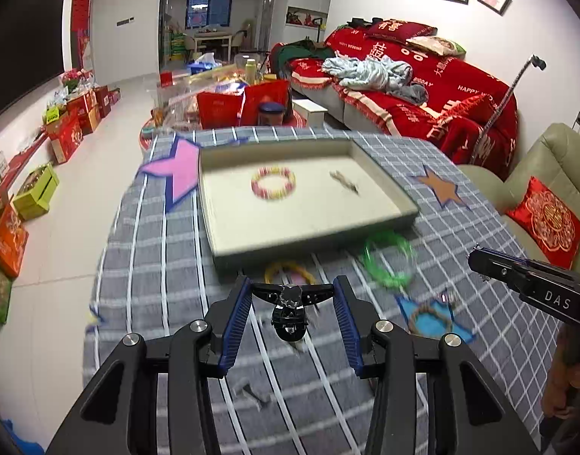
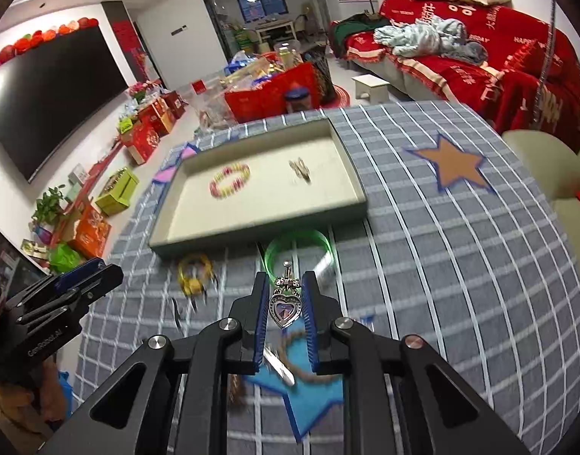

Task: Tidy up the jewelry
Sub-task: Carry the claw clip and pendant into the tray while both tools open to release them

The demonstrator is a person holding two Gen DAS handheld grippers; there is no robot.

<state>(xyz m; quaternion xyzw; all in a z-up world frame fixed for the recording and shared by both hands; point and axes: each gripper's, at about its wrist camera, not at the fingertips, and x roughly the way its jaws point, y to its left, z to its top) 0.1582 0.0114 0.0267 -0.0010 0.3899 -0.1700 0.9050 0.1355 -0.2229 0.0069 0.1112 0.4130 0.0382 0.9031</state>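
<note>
Two pieces held: a black winged hair clip with a faceted dark stone [image 1: 290, 303] and a silver heart-shaped pendant with a purple stone [image 2: 286, 305].
Left gripper [image 1: 291, 303]: fingers are clamped on the clip's wing tips.
Right gripper [image 2: 286, 295]: fingers are closed on the pendant.
Position: both are carried above the grey checked bench [image 2: 441, 265], short of the shallow beige tray [image 1: 308, 244].

Between the ribbed blue pads of the right hand-held gripper [image 2: 286, 295] sits a glossy, silvery metal heart pendant [image 2: 285, 309] with a faceted stone. Ahead of it lie a matt cardboard tray [image 2: 252, 223] and a translucent green plastic bangle [image 2: 299, 252], on the surface's woven checked cloth [image 2: 460, 265].
</note>
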